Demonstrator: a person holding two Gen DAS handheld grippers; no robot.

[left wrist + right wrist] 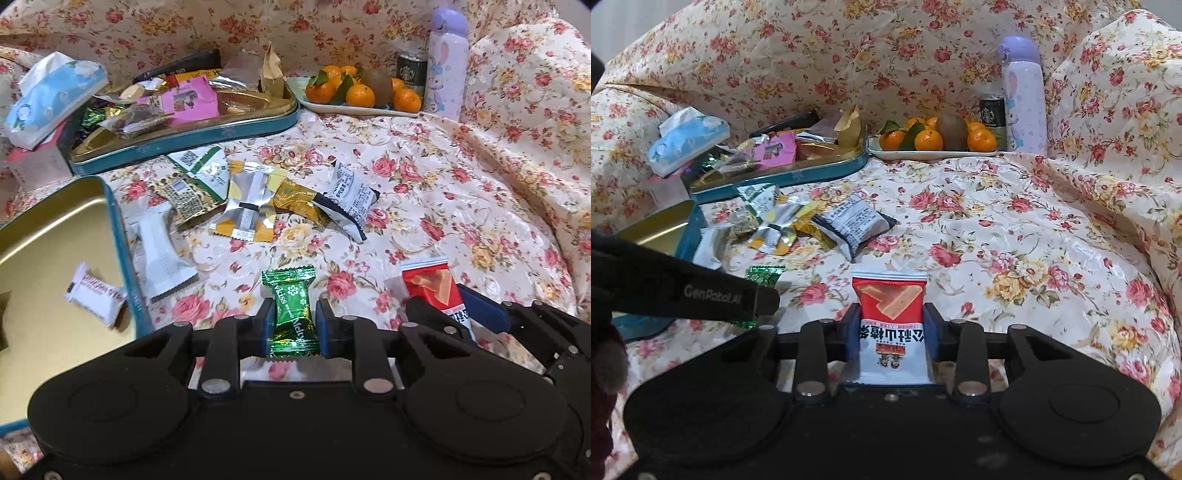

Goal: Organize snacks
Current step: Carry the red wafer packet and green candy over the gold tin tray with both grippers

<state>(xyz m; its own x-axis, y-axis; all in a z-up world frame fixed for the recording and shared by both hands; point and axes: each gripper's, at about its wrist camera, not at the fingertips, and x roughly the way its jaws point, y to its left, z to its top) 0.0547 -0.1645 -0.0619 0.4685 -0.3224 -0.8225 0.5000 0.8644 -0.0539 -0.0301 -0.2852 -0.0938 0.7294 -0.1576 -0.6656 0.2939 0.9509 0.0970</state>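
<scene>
So you are part-way through, with both hands loaded. Your left gripper [291, 325] has its blue pads pinched on a green foil-wrapped candy [291, 314], and your right gripper [891, 332] is clamped the same way on a red-and-white snack packet with printed wafers [891, 317]. Both pieces appear to be lifted just above the floral tablecloth [424, 192], near each other.

As for what looks done: the gold-lined tin box with teal walls [114, 236] at your left holds a white-and-red wrapped sweet [95, 295], plus something dark at its edge that is too cut off to identify. A second teal-rimmed metal tray [207, 129] behind it is piled with mixed wrappers, among them a pink packet [188, 99].

What seems left is the loose cluster on the cloth between the two tins: a plain white pouch [162, 258], a silver-and-yellow wrapper [247, 206], a green-and-white sachet [203, 166], a gold packet [299, 199] and a white packet with black trim [351, 195]. I would judge that the two held pieces and at least these five remain to be placed, so the job is probably under halfway.

The plate of mandarins [354, 92] and the lilac flask [447, 59] stand well apart at the back.
</scene>
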